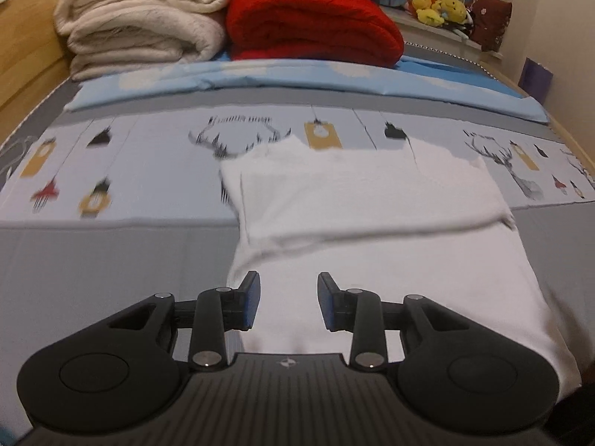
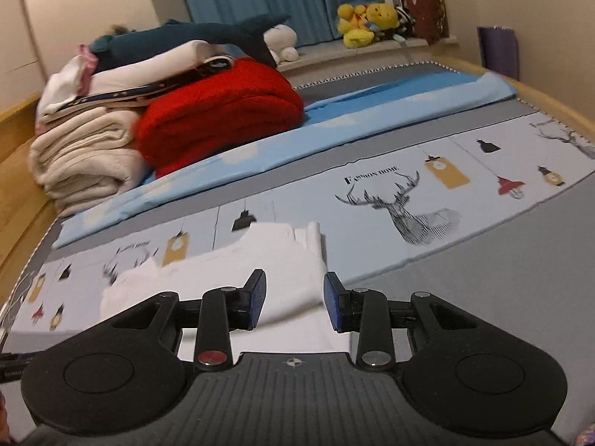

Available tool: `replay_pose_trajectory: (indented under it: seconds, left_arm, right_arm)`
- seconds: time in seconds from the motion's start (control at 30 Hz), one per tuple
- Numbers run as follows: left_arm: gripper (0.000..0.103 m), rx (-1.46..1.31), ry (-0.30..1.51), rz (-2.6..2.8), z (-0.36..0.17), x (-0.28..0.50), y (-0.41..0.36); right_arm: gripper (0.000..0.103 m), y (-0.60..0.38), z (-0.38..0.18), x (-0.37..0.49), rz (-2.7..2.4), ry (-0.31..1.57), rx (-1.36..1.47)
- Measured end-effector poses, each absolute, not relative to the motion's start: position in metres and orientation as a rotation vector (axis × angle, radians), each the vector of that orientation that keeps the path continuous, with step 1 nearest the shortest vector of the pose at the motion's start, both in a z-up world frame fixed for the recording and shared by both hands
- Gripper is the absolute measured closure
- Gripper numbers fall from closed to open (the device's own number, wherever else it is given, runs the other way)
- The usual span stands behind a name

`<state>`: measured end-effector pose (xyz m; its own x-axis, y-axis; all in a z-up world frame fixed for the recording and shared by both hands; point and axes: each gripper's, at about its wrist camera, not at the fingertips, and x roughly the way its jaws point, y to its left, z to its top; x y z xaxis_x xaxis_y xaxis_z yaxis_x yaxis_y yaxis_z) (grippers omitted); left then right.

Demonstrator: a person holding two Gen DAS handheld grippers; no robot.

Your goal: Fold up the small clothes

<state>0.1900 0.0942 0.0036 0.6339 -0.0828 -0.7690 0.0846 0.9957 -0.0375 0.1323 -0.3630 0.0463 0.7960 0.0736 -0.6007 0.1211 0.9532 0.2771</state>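
The left claw (image 1: 288, 299) has its jaws apart and empty, hanging low over the near part of the white shirt (image 1: 372, 223), close to that cloth's left edge. The right claw (image 2: 293, 303) is likewise spread and holding nothing; in its own view the shirt's right edge runs up between its pads, so this claw sits at the opposite side of the garment.

The shirt lies flat on the bed (image 1: 93, 260), on the grey band of the cover and reaching onto the printed strip with the deer heads. Its far part is already doubled back over itself, making a thicker layer with a loose edge running side to side; the single layer nearer the claws is wider. The long axis seems to run away from the claws toward the head of the bed. Both claws look about equally near, one per side edge.

My guess is the next fold takes both near corners and carries them forward. Open cover lies to the left and right. Beyond, a blue sheet (image 1: 297, 78) crosses the bed, then a red blanket (image 1: 316, 26) and a cream blanket (image 1: 141, 22), well apart from the shirt.
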Motion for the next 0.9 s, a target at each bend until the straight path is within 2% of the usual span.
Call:
replay_pose_trajectory:
  seconds: [0.23,0.3,0.57,0.9]
  left_arm:
    - [0.067,-0.110,0.889,-0.120,-0.008,0.088,0.118]
    - [0.075,-0.187,0.961,-0.112,-0.024,0.077,0.132]
    - [0.075,-0.412,1.221,-0.044,-0.072,0.073,0.183]
    - [0.075,-0.271,1.292,-0.025,-0.091,0.078,0.160]
  right_arm:
    - [0.067,-0.377,0.009,0.058,-0.074,0.692,0.313]
    - [0.067,-0.382,-0.018,0.049,-0.135,0.775,0.318]
    - [0.067,-0.385,-0.077,0.057,-0.131,1.061,0.362]
    - [0.067,-0.377,-0.107,0.070,-0.157,1.204,0.314]
